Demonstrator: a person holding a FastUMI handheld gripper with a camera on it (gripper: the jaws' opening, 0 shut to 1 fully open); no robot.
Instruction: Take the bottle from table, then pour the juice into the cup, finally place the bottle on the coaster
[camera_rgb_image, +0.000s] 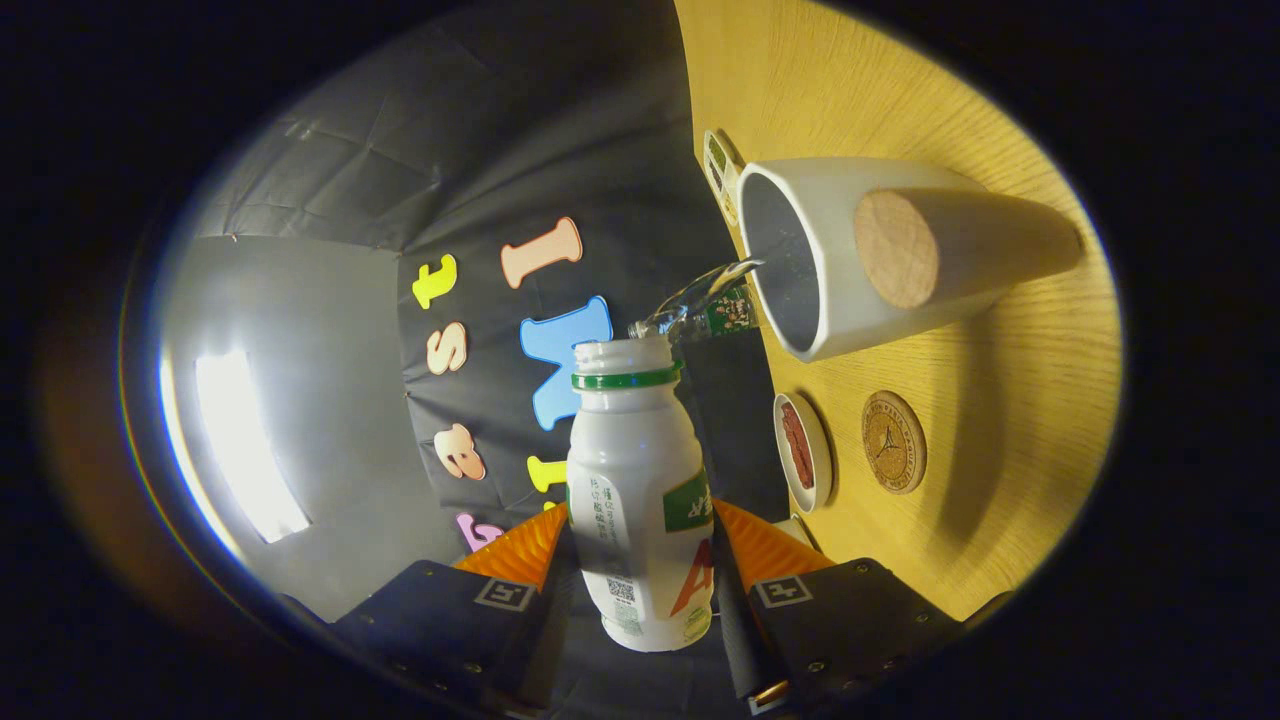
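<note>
One bottle (640, 500) sits clamped between the fingers of the hand-held gripper (640, 560), both pressing its sides near the base, cap off, green neck ring showing. The view is rolled, so the desk (900, 80) stands as a wall at 3 o'clock. A clear stream (700, 300) leaves the bottle mouth toward 1 o'clock and enters the cup (850, 260), striking just inside its near rim. The cup stands on the desk, handle end toward the camera.

Finding: pouring is in progress. The stream lands close to the rim, so margin is thin. Judged best practice: keep the tilt steady, hold the mouth near the rim, avoid jerks, and level the bottle slowly once flow thins to prevent dribble.

Beyond the cup at 4 o'clock lie a small dish (802, 452) and a round cork coaster (893, 442), just beside each other; the coaster is bare, awaiting the bottle.
</note>
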